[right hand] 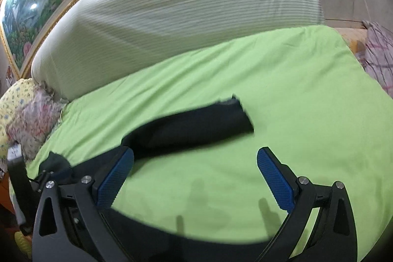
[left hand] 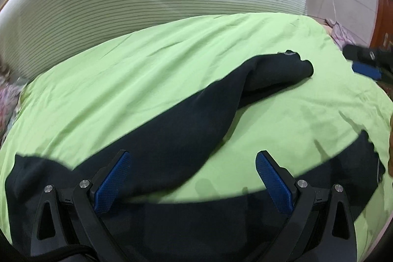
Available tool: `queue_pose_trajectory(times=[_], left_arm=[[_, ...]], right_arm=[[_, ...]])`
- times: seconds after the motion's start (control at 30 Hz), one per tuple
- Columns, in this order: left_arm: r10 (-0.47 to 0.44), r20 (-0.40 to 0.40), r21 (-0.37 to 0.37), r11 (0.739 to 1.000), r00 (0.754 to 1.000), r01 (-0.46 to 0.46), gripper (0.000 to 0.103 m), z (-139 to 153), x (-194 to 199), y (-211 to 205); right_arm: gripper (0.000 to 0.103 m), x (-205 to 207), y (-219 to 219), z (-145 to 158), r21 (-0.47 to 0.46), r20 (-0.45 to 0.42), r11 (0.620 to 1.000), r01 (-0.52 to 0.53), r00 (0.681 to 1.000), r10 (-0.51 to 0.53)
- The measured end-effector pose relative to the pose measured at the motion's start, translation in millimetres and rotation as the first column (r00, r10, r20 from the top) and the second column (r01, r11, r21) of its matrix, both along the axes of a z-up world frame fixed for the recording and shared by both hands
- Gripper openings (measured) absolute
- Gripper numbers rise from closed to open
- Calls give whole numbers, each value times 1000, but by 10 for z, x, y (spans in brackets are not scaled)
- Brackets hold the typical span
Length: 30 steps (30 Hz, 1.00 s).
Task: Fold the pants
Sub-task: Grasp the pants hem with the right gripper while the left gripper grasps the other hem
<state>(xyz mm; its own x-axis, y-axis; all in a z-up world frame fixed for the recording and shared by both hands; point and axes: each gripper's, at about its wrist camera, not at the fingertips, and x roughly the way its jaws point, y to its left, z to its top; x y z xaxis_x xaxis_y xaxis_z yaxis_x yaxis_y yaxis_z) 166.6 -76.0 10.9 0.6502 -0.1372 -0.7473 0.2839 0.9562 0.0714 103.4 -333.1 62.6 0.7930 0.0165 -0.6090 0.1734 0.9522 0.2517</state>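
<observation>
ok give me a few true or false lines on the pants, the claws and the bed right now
1. The pants are dark and lie on a green sheet. True.
2. The left claw is shut on a pant leg. False: it is open, with nothing between its pads.
3. The right claw is open. True.
4. The pants are already folded into a neat square. False: a long leg stretches across the sheet, its end crumpled.
5. A striped pillow lies beyond the sheet. True.
6. The sheet is red. False: it is light green.
</observation>
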Motion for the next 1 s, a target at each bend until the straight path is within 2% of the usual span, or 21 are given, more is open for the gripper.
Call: queue_pose_trajectory(times=[0.07, 0.2, 0.3, 0.4, 0.47, 0.5, 0.53, 0.57, 0.63, 0.67, 0.73, 0.83, 0.93, 1.0], left_arm=[[-11, -7, 14, 1000, 1000, 11, 101, -22, 167, -136], [-23, -12, 21, 999, 1000, 23, 101, -76, 470, -286], [-37, -45, 14, 999, 998, 38, 101, -137, 682, -297], [-63, -82, -33, 998, 995, 61, 101, -168, 879, -239], [-79, -101, -48, 996, 992, 75, 97, -187, 974, -224], [-87, -111, -55, 995, 990, 82, 92, -194, 1003, -211], [-103, -126, -65, 993, 987, 95, 85, -205, 1036, -197], [-117, -142, -76, 991, 983, 107, 80, -219, 1056, -189], [-148, -177, -100, 986, 973, 131, 54, -249, 1089, -176], [-171, -202, -116, 982, 964, 149, 49, -268, 1099, -173], [-199, -224, -135, 976, 954, 172, 33, -278, 1092, -163], [-226, -221, -156, 968, 949, 195, 18, -223, 1031, -178], [-257, -196, -152, 961, 946, 230, 11, -138, 903, -231], [-280, -179, -161, 954, 943, 253, 9, -64, 771, -221]], right_arm=[[100, 221, -149, -5, 11, -38, 1000, 25, 999, -24], [100, 630, -333, -93, 53, -105, 998, -15, 994, 20], [97, 921, -448, -209, 65, -172, 998, -27, 984, 38], [88, 1151, -574, -317, 126, -205, 991, -49, 976, 74], [74, 1272, -633, -405, 157, -232, 986, -54, 969, 90], [69, 1319, -655, -456, 172, -244, 983, -58, 965, 100], [56, 1366, -671, -504, 187, -258, 980, -66, 959, 113], [38, 1400, -673, -553, 200, -273, 977, -75, 953, 129], [15, 1407, -677, -582, 191, -281, 978, -83, 950, 136], [8, 1400, -670, -573, 183, -276, 979, -90, 951, 139], [4, 1335, -682, -528, 176, -248, 979, -100, 958, 142], [4, 1209, -704, -410, 176, -207, 978, -109, 968, 145], [3, 1026, -717, -284, 181, -159, 974, -136, 973, 165], [3, 847, -712, -208, 185, -128, 970, -157, 975, 183]])
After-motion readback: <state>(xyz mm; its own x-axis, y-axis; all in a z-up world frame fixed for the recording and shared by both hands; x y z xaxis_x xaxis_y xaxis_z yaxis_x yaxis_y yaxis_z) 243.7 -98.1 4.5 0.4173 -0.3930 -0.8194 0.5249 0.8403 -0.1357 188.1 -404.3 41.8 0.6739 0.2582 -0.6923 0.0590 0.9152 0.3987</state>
